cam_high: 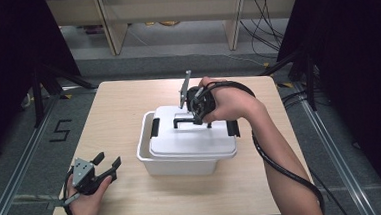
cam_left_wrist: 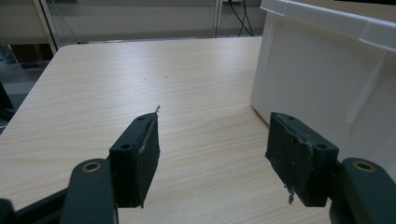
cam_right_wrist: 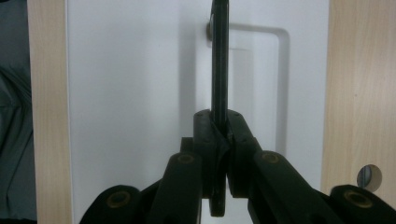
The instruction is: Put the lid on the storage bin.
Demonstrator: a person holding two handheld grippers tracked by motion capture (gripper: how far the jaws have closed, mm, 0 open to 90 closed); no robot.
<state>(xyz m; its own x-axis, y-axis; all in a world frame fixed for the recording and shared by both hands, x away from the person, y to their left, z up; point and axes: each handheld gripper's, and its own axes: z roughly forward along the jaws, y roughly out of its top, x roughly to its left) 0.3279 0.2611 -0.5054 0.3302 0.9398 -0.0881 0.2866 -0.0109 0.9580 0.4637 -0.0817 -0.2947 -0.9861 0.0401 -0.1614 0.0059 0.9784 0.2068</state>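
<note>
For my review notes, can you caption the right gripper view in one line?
Right gripper shut on the black lid handle, raised above the white lid of the bin.

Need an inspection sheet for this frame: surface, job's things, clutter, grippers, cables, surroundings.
Surface: light wooden table, a few tiny specks in the left gripper view.
Job's things: white bin mid-table; white lid sits skewed on it; black lid handle raised upright.
Clutter: nothing seen.
Grippers: right gripper shut on the lid handle from above; left gripper open, low over the table's near left, beside the bin wall, holding nothing.
Cables: black cable along the right forearm; loose cables on the floor behind.
Surroundings: wooden furniture legs, black curtains, floor mark "5".
</note>
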